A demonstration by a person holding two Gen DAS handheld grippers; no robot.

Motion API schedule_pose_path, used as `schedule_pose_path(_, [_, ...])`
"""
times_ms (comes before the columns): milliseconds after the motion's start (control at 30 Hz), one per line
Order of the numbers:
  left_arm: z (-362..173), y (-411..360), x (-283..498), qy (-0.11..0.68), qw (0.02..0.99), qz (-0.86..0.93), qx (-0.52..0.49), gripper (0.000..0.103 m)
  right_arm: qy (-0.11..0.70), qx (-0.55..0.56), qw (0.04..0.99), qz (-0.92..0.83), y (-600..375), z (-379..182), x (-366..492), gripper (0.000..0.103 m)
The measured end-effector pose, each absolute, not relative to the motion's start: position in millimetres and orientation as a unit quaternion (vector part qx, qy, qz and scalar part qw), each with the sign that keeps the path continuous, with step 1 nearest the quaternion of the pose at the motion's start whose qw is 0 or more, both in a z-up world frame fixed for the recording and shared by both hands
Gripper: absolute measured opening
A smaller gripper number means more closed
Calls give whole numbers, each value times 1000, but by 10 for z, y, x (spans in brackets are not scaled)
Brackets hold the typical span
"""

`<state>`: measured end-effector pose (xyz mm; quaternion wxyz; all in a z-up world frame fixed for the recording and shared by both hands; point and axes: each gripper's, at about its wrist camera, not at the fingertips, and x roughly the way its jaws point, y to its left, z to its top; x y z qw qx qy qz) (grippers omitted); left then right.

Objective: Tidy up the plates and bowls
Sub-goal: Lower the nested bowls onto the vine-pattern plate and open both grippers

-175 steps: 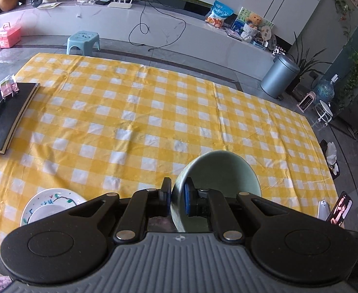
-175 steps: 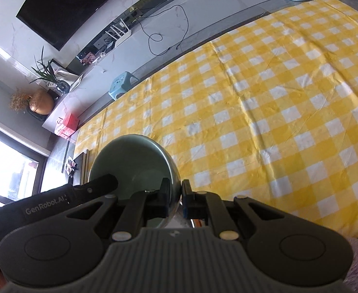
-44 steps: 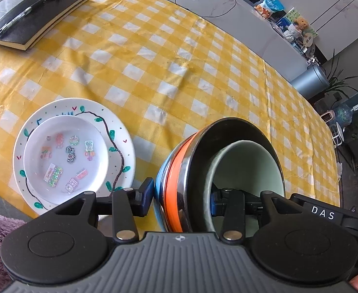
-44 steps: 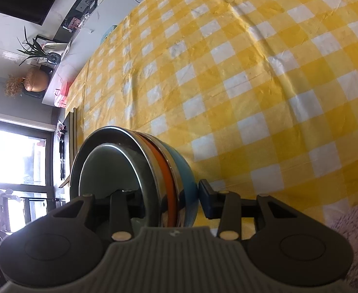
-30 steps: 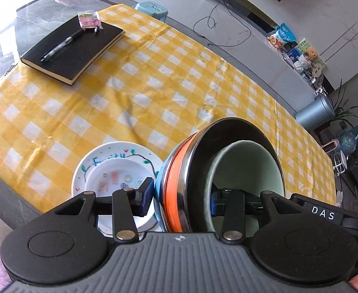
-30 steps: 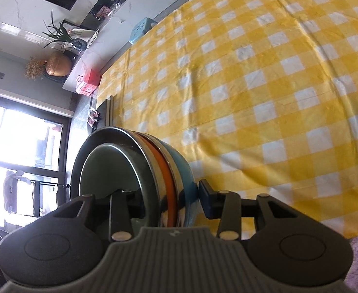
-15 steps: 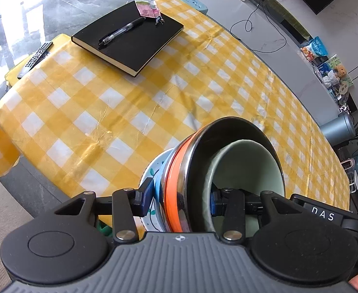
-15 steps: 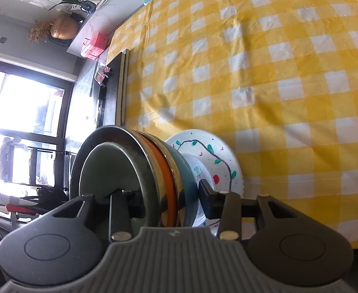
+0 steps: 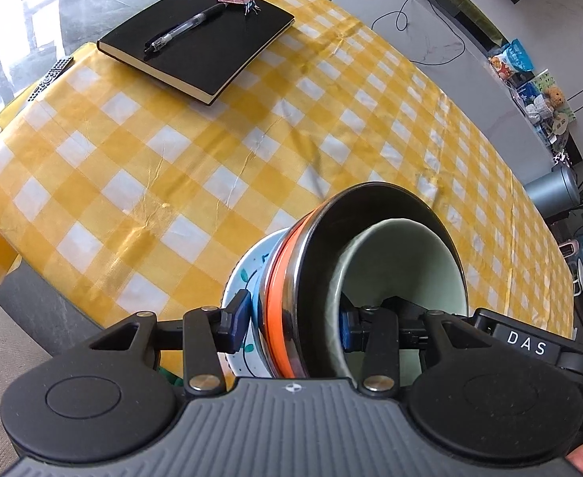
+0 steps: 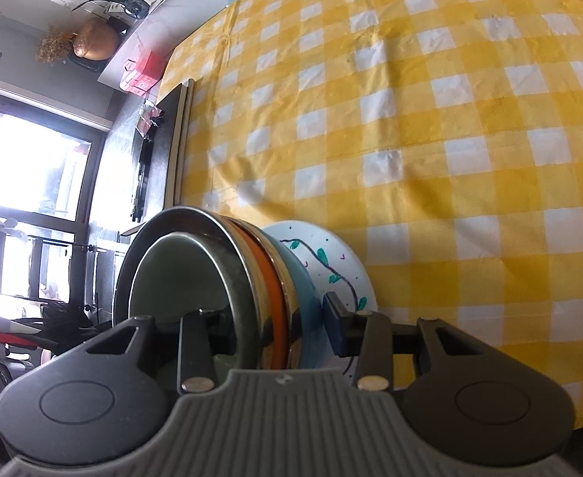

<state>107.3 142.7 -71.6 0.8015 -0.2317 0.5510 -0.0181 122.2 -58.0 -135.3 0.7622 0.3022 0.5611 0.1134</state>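
We've swung the nested bowl stack [image 9: 374, 274] over the decorated plate [image 10: 331, 262], lower centre; left claw [image 9: 291, 324] & right claw [image 10: 275, 326] each clamp its rim. Next: set stack down on plate

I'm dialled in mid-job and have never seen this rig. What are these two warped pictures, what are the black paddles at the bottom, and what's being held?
No robot here: a person holds a two-finger gripper in each hand, each with a wide-angle camera looking along its fingers. The black shapes are those grippers. The left gripper and right gripper are both clamped on one stack of bowls, from opposite sides, green bowl innermost. Just behind the stack, a white painted plate lies on the yellow checked tablecloth. Farther off is a black notebook with a pen.
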Motion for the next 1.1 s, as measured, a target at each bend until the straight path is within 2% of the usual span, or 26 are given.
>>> schedule_pose_path(267, [-704,1399,1075,551,805,-21,-219,48,550,305,769,115,-597,-1328,1196,44])
schedule_pose_path(300, [-694,1380,1074,551,807,-23,-212,51,546,301,774,114,-596,-1303,1190,51])
schedule_pose_path(333, [-685,1362,1071,550,809,-28,-208,60,542,295,779,113,-594,-1276,1185,55])
schedule_pose_path(367, [-674,1342,1069,548,811,-35,-204,64,537,289,785,112,-589,-1247,1178,62])
schedule_pose_path(400, [-662,1334,1062,544,814,-37,-202,69,531,282,791,111,-585,-1218,1170,64])
schedule_pose_path(533, [-609,1317,1026,530,825,-34,-192,73,520,269,803,114,-591,-1138,1137,67])
schedule_pose_path(600, [-565,1292,1003,523,833,-38,-177,74,517,269,805,112,-610,-1105,1113,70])
schedule_pose_path(833, [-280,1280,821,492,854,-44,-165,75,489,250,829,104,-644,-852,932,71])
schedule_pose_path(1100, [204,1166,377,404,905,-57,-118,75,396,169,898,92,-593,-351,430,74])
